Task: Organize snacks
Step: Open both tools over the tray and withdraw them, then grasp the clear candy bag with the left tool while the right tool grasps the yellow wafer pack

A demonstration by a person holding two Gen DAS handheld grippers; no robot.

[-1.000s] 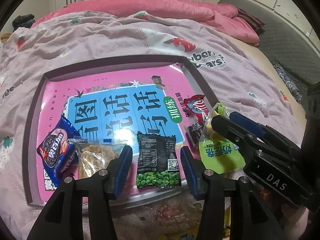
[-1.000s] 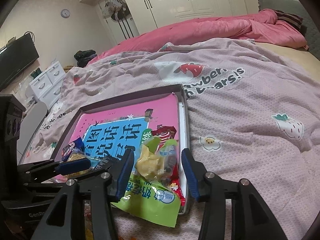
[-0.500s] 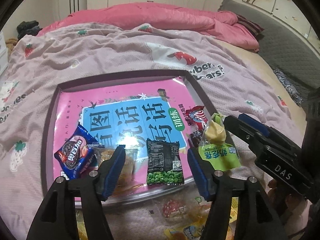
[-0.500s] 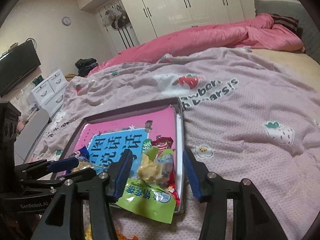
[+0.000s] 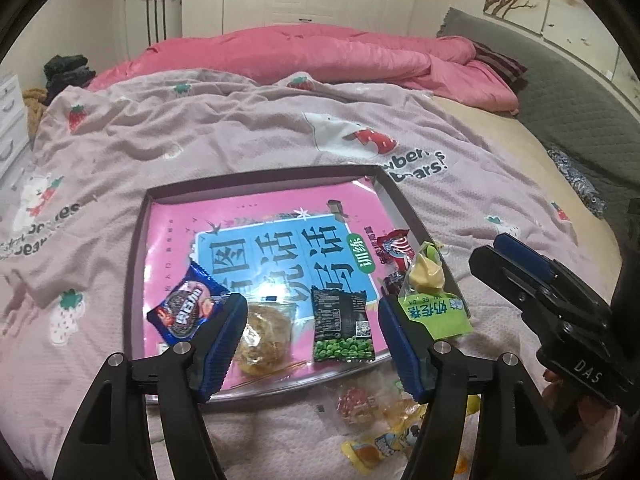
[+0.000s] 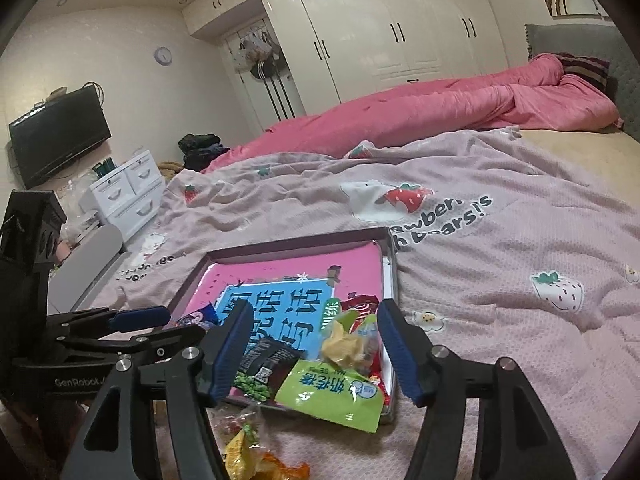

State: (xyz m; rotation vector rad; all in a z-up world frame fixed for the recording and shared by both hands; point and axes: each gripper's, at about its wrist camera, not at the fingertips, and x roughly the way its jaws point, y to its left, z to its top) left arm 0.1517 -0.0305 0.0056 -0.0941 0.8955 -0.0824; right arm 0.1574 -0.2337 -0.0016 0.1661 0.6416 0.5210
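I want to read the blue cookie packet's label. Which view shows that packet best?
The left wrist view: the blue cookie packet lies face up in the tray, nearly whole. In the right wrist view only a sliver shows beyond the left gripper.

We hold our left tongs [image 5: 312, 334] tilted steeply downward, blue pads [image 5: 224, 344] apart and opening, nothing pressed between them. Our right tongs [image 6: 314, 354] point down at a shallower slant, their jaws opening too, and nothing is gripped. A bit of our right hand [image 5: 596, 420] shows under its black body.
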